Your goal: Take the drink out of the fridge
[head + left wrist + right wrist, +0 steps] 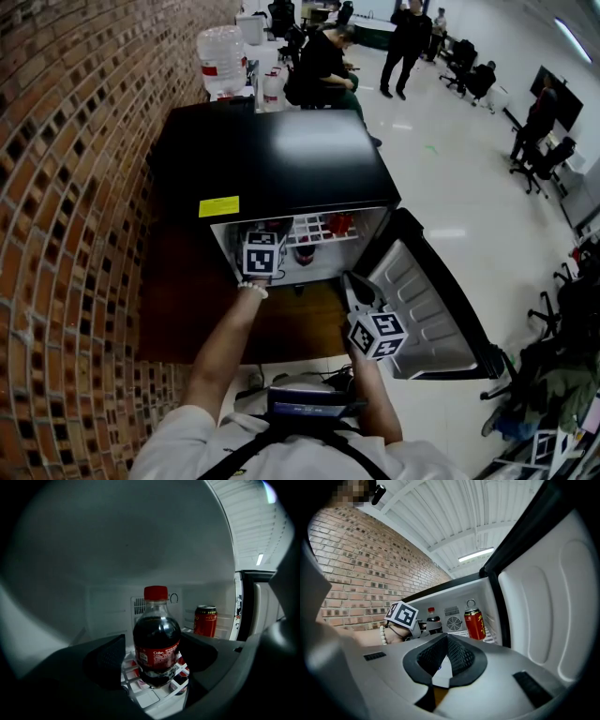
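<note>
A small cola bottle with a red cap stands on the white wire shelf inside the open black mini fridge. My left gripper reaches into the fridge and has its jaws on either side of the bottle. The right pad is at the bottle's side, while a narrow gap shows at the left pad. In the right gripper view the left gripper and the bottle show inside the fridge. My right gripper hangs in front of the fridge by the open door, shut and holding nothing.
A red can stands on the same shelf, to the right of the bottle near the fridge wall. More drinks lie below the shelf. A brick wall runs along the left. A water jug and people stand beyond the fridge.
</note>
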The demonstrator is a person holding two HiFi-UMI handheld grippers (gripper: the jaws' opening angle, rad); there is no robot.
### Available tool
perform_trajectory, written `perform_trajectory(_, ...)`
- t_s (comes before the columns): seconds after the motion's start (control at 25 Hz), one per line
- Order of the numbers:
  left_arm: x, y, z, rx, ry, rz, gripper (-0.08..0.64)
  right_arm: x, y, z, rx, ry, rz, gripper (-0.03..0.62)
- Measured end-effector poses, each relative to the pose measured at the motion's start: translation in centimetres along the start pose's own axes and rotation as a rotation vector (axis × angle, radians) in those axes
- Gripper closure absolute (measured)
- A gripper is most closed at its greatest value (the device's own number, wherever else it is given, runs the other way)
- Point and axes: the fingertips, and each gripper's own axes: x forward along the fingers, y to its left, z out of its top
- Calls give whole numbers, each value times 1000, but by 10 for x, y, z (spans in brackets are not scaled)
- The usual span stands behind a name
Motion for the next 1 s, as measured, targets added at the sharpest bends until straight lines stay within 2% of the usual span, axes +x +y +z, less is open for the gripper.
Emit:
perform_trajectory(0.2,-1,-1,1,4,2,1,220,-1,-1,2,0,-4,-3,575)
perform_trajectory(0.36,-1,-5,1,4,2,-5,255,-2,-3,2,0,-3,-5,575)
perform_trajectory(1.0,-3,-6,1,8,2,-6,261,-2,1,5,-11,-1,8,575)
